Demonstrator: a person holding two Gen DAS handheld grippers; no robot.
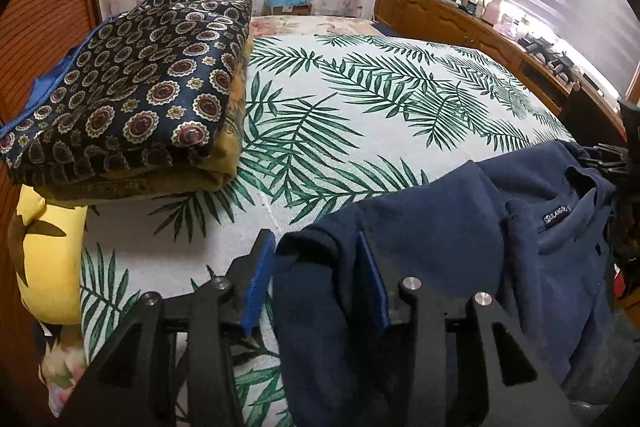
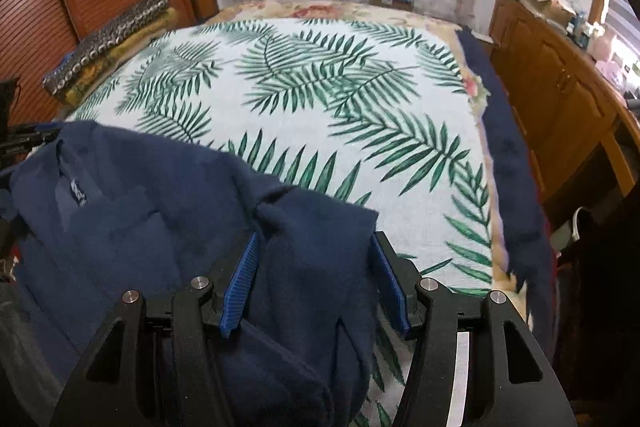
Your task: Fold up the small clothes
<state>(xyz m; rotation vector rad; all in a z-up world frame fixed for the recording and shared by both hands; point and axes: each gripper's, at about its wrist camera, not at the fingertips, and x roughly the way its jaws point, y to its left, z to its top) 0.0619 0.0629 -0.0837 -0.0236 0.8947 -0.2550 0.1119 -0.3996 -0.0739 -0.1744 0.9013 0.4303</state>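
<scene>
A navy fleece shirt [image 1: 460,227] with a small label at its collar lies bunched at the near edge of the bed; in the right wrist view it is the navy shirt [image 2: 140,187] at the lower left. My left gripper [image 1: 313,239] stands open around a fold of the shirt's left side; the left pad is clear of the cloth. My right gripper [image 2: 315,239] is open too, its blue pads wide apart with a hump of the shirt's right side between them.
The bed cover [image 1: 360,115] is white with green palm leaves. A stack of folded patterned cloths [image 1: 140,87] sits at the far left, above a yellow cushion [image 1: 48,259]. A wooden cabinet [image 2: 552,83] runs along the right. A navy blanket edge [image 2: 508,147] borders the bed.
</scene>
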